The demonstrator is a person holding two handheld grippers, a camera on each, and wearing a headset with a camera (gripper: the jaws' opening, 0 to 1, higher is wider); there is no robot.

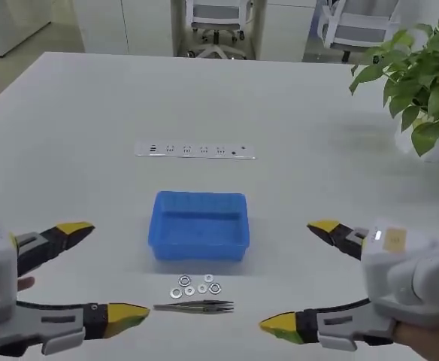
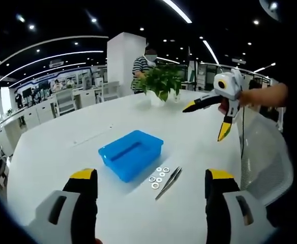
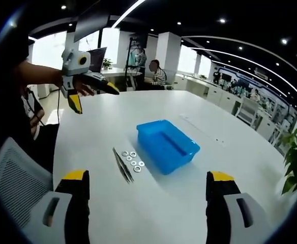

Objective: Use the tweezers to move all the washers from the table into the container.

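Gaping left gripper [image 1: 118, 269]: jaws spread wide, nothing between them, held above the table [image 1: 280, 113], touching no item.
Right gripper [image 1: 287, 275]: jaws spread just as wide, also holding nothing, facing the left gripper across the work.
Tweezers [image 1: 195, 306]: lying flat on the table between the 2 grippers, about level with their nearer jaw tips, well apart from both.
Washers [image 1: 195, 286]: 6, in a loose cluster on the table, just beyond the tweezers from the grippers, about midway between left and right, outside the container.
Container [image 1: 201, 198]: blue, rectangular, open-topped, just beyond the washers, sitting between the farther jaw tips of the 2 grippers, touched by neither.
Socket strip [image 1: 195, 150]: set flush in the table, beyond the container, well ahead of both grippers.
Plant [image 1: 422, 83]: green leaves, ahead of the right gripper and out to its right, near the table edge.
Chairs [image 1: 219, 19]: white, past the far table edge, far from both grippers.
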